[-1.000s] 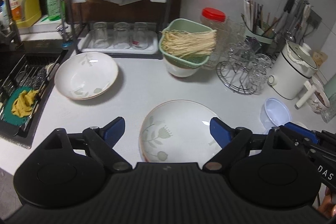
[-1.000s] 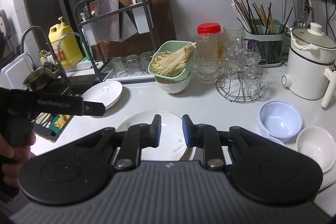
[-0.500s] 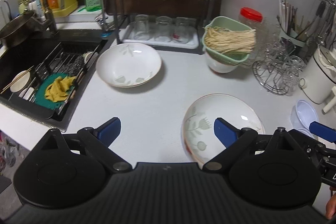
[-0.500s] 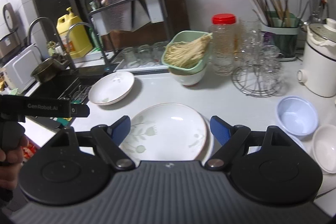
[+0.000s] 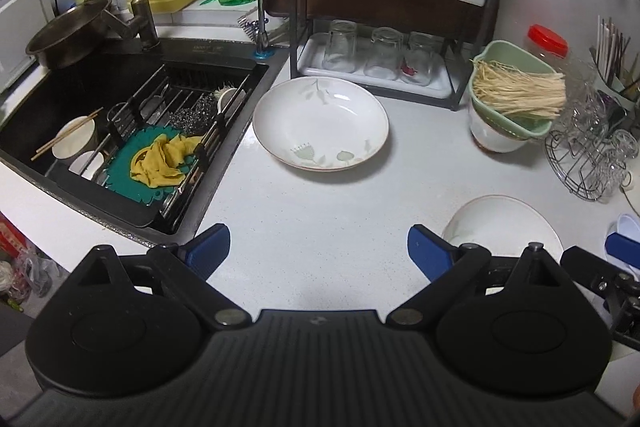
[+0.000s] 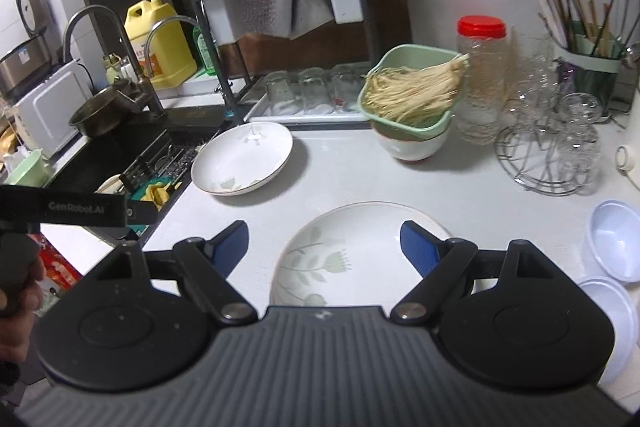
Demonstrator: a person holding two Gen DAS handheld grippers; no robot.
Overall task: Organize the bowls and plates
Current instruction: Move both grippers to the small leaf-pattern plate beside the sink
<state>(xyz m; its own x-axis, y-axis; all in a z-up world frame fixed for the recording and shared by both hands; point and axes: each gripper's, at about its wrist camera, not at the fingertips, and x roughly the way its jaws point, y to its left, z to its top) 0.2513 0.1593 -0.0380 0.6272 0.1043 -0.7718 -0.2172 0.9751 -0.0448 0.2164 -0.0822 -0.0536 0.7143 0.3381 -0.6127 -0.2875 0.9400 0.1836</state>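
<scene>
My left gripper (image 5: 319,249) hangs over bare white countertop (image 5: 320,211), its blue-padded jaws spread wide with nothing between them. My right gripper (image 6: 324,247) is likewise parted and empty, poised above the near white plate with a pale green flower motif (image 6: 352,239), which lies flat on the counter; I cannot tell from the wrist view whether the pads touch its rim. A second, deeper white dish with the same leaf pattern (image 5: 320,123) sits farther back, just beside the dark sink (image 5: 80,99) and in front of the black wire rack holding upturned glasses (image 5: 380,55). Two small white plastic bowls (image 6: 614,239) rest at the right edge. A green colander of pale noodles (image 6: 412,93) sits on a white bowl near the back.
</scene>
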